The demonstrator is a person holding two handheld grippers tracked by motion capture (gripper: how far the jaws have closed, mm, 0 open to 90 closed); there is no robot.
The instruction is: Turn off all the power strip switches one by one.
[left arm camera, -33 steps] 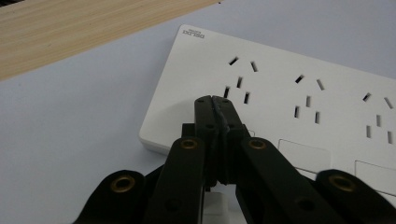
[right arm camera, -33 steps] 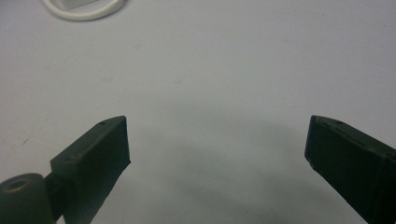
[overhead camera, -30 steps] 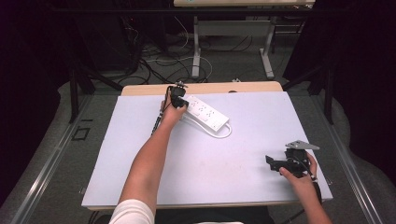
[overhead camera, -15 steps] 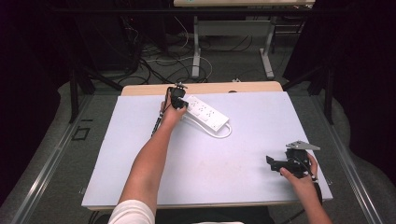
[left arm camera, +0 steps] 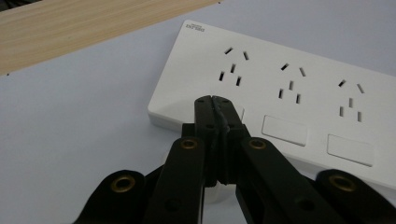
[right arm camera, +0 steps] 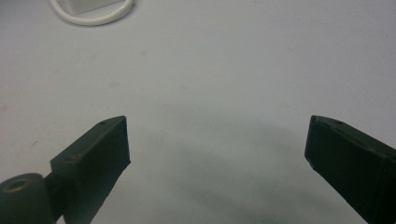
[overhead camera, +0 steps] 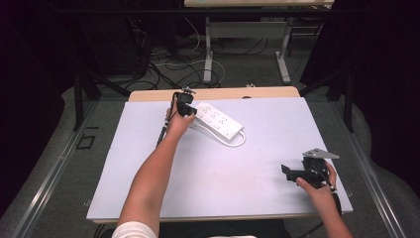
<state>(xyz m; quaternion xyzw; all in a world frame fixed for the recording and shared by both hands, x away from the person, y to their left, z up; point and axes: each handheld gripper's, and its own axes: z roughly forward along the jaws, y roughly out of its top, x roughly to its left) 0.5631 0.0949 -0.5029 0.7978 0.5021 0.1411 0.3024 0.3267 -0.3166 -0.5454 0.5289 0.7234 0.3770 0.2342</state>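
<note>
Now that the left gripper, jaws pressed together, has lifted slightly upward in frame, the power strip's first switch looks pressed.

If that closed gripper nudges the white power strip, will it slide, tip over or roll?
Probably slide. The power strip is a flat, wide slab lying low on the smooth table cover, so tipping or rolling seems unlikely. Its glossy hard casing looks stiff and likely slippery under the shut left gripper. The looped white cord at its end looks bendy and may drag behind.
</note>
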